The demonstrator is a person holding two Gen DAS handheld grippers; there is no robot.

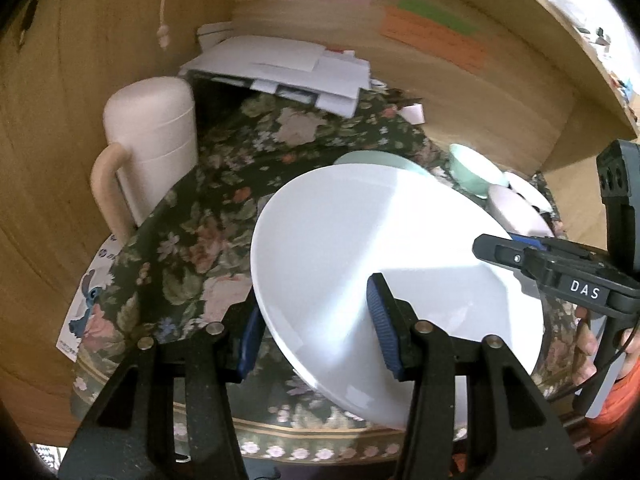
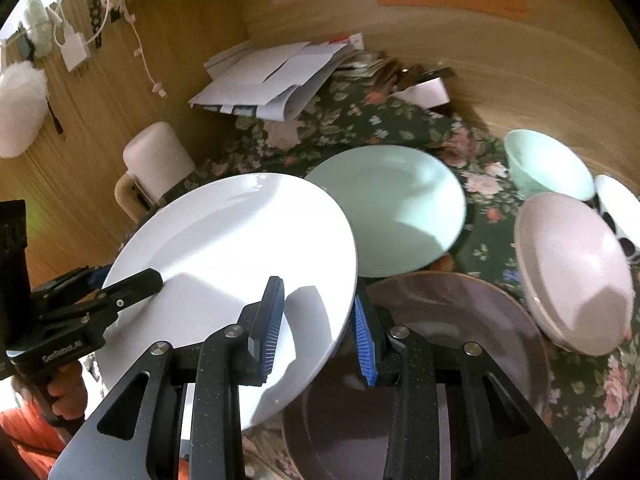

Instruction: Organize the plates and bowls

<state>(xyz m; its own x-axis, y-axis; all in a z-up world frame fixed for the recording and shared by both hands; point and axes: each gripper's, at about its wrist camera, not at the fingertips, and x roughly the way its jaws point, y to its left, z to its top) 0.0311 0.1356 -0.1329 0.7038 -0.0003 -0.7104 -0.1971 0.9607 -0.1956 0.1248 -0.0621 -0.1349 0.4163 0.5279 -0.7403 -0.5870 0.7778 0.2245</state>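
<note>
Straddling opposite rims of a tilted white plate (image 2: 240, 248), both grippers had their jaws apart around its edge, the left gripper (image 1: 316, 332) at the plate's 8 o'clock side and the right gripper (image 2: 320, 332) at 4 o'clock. Beyond lay a green plate (image 2: 400, 208), a brown plate (image 2: 460, 320), a pink bowl (image 2: 576, 272) and a green bowl (image 2: 548, 164) on the floral cloth (image 1: 192, 232).

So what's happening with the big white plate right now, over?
Both grippers, left gripper and right gripper, astride the white plate's rim. Plate tilted, lifted. Brown plate below, green plate just behind.
</note>
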